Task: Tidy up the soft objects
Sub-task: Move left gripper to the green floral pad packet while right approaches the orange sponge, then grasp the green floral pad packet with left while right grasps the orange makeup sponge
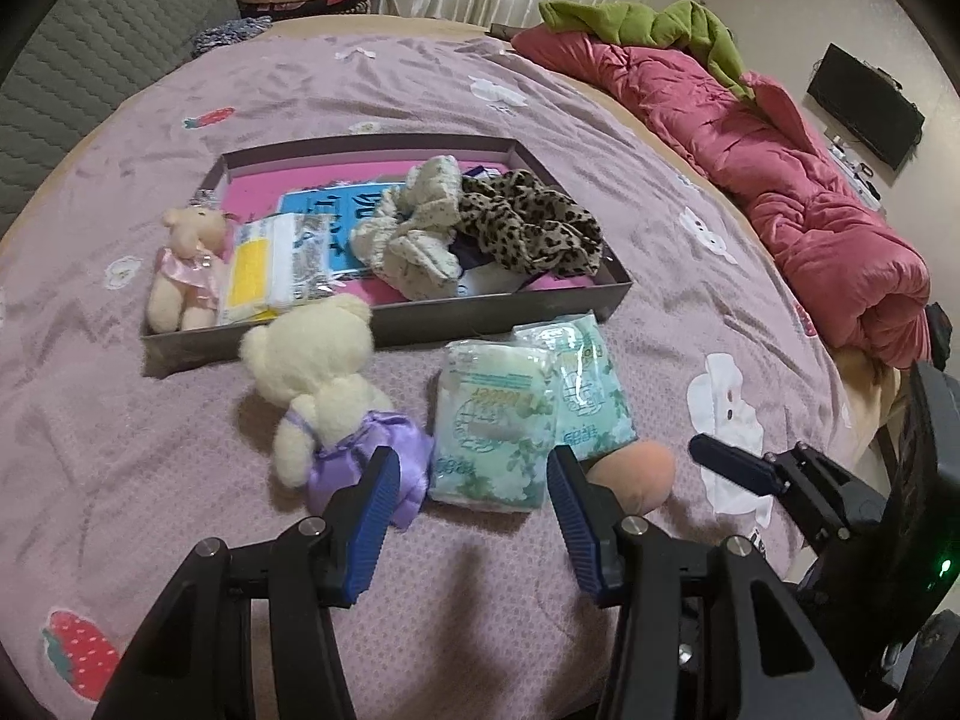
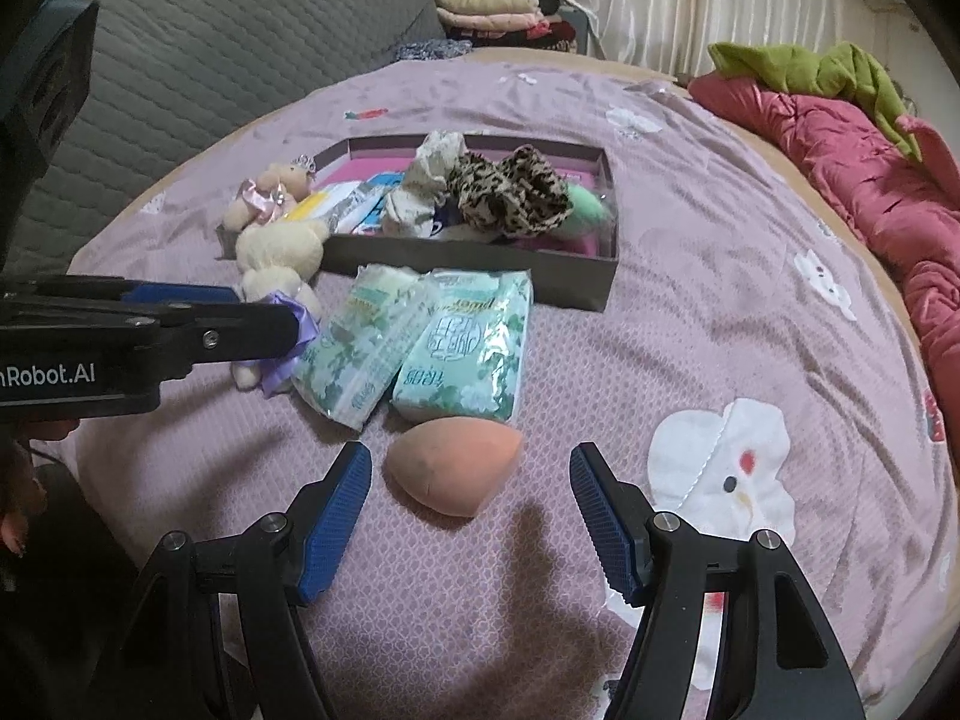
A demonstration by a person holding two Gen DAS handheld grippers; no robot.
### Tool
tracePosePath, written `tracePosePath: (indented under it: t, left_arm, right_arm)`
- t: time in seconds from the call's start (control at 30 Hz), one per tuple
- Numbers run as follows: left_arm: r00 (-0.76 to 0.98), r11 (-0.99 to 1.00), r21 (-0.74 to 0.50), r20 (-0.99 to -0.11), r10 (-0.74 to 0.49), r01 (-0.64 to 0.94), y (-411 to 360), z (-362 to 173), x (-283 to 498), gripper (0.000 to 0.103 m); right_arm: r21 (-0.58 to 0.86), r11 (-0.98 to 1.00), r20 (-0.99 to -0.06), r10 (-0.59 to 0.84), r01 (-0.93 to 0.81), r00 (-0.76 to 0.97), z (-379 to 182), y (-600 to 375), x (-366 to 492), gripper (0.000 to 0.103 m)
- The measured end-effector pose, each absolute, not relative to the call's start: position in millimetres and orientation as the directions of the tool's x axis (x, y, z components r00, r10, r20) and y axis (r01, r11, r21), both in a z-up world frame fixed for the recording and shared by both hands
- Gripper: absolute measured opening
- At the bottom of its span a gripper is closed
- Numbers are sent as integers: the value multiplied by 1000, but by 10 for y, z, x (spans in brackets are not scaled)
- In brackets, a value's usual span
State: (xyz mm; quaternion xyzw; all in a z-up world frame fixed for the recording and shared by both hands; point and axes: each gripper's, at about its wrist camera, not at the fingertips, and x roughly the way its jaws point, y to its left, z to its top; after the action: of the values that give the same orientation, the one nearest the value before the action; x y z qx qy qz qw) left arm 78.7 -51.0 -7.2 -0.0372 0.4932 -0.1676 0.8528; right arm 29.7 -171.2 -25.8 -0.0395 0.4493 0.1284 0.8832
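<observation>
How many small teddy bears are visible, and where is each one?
2. The bear in the pink dress lies in the box's left corner. The bear in the purple dress lies on the bedspread, in front of the box. More may be hidden under items.

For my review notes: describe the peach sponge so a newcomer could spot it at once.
Start at the shallow box on the purple bedspread. Nearer than it lie two green tissue packs side by side, and just in front of the right-hand pack sits the sponge. It is the only smooth, peach, egg-shaped thing there, with no wrapper, print or fur.
</observation>
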Motion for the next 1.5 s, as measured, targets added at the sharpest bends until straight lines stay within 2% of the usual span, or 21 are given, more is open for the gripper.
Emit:
tracePosePath:
  t: [1.5]
  left_arm:
    - [352,902,-339,-837,-420,269,-667,-511,1209,54]
  right_arm:
    - [128,961,-832,238,-245,501,-502,-1723,548,70]
